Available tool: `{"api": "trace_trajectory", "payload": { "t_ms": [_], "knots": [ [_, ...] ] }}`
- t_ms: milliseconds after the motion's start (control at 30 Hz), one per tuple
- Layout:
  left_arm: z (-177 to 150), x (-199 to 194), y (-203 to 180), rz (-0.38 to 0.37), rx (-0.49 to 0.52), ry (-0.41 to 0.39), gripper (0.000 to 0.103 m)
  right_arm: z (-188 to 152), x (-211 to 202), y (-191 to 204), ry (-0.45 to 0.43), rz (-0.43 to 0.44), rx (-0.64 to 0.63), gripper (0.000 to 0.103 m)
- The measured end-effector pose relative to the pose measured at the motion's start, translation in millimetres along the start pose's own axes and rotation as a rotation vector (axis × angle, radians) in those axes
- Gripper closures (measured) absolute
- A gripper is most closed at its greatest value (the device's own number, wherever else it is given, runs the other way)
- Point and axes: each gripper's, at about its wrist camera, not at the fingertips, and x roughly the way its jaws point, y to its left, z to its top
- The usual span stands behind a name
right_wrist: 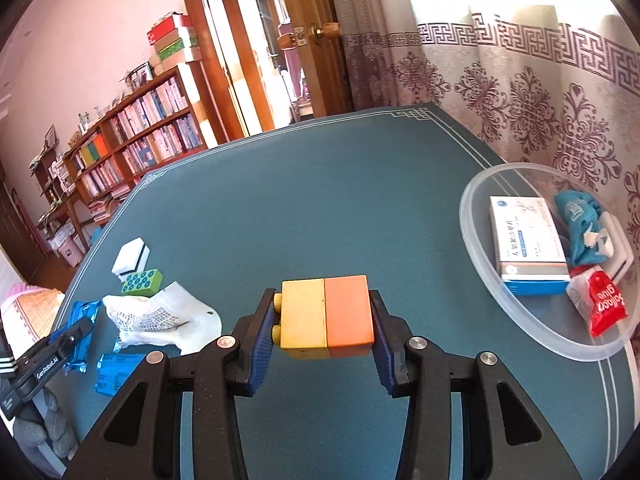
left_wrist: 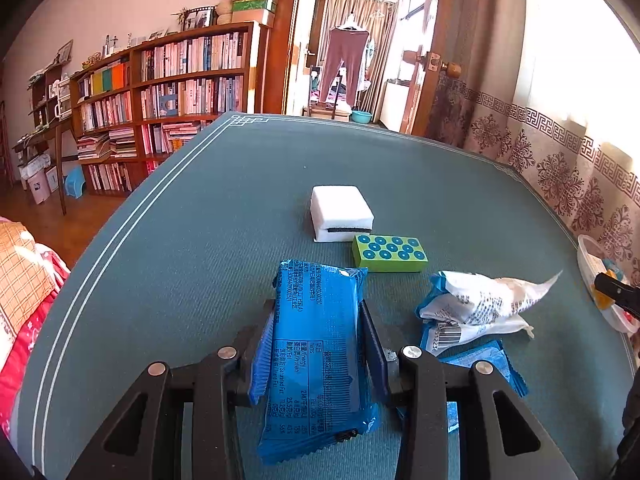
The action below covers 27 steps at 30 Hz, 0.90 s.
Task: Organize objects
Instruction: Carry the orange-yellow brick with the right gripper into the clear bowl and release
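Observation:
My left gripper [left_wrist: 318, 312] is shut on a blue snack packet [left_wrist: 316, 360], held lengthwise between the fingers just above the green table mat [left_wrist: 200, 240]. My right gripper [right_wrist: 325, 312] is shut on a yellow-and-orange block pair [right_wrist: 326, 318], held above the mat. A clear plastic bowl [right_wrist: 476, 248] at the right holds a white-and-blue box [right_wrist: 528, 246], a teal pouch [right_wrist: 580, 220] and a red glue packet [right_wrist: 602, 306]. The left gripper also shows at the far left of the right wrist view [right_wrist: 86, 326].
On the mat lie a white sponge [left_wrist: 342, 212], a green dotted block [left_wrist: 388, 254], a crumpled white wrapper [left_wrist: 480, 304] and another blue packet [left_wrist: 480, 364]. A patterned curtain [left_wrist: 560, 168] runs along the right side. A bookshelf [left_wrist: 168, 92] stands beyond the table.

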Motion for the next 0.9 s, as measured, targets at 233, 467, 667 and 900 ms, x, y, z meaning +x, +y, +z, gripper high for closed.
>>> {"api": "trace_trajectory", "payload": {
  "t_ms": [233, 467, 667, 900],
  "knots": [
    [2.5, -4.2, -4.3, -0.009, -0.011, 0.003, 0.061, -0.4, -20.2, -44.3, -0.033, -0.076, 0.062, 0.059],
    [7.2, -18.1, -17.5, -0.021, 0.006, -0.019, 0.061, -1.1, -33.8, -92.3, -0.059, -0.160, 0.143, 0.059],
    [12.2, -27.8, -40.7, -0.052, 0.044, -0.028, 0.061, 2.9, -41.5, -114.8, -0.092, -0.190, 0.182, 0.058],
    [20.1, -38.5, -65.4, -0.076, 0.081, -0.048, 0.061, 5.2, -35.9, -134.2, -0.101, -0.215, 0.209, 0.058]
  ]
}}
